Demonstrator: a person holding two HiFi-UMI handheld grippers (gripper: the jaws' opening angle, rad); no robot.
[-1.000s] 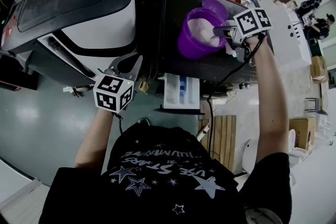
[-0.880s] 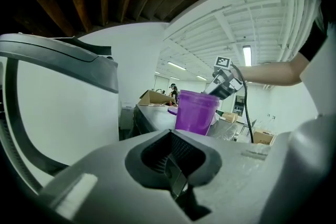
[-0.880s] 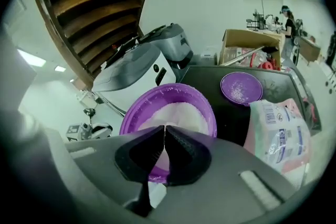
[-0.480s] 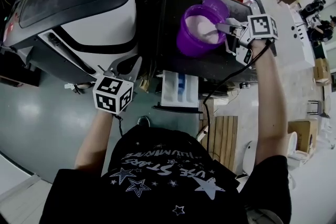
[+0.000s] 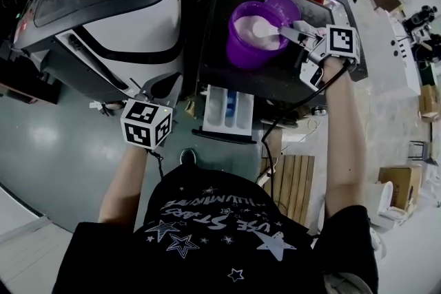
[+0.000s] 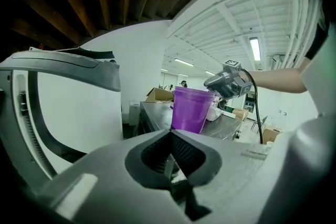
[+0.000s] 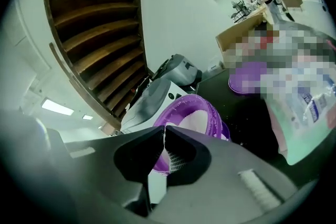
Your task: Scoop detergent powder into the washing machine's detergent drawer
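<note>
Now R gripper (image 5: 291, 32) pinches scoop (image 5: 266, 29) in purple tub (image 5: 238, 53) w/ powder (image 5: 247, 25); L gripper (image 5: 153, 89) fingers (image 6: 149, 155) closed, empty.

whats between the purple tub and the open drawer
Just a bare strip of the machine's dark top, by the head view. The tub stands on it; the drawer juts out past its front edge.

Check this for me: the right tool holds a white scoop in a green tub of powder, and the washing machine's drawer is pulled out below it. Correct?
Not quite. The tub is purple, not green, as the head view shows. The rest stands: the right tool holds a white scoop in the powder, and the drawer is pulled out below.
</note>
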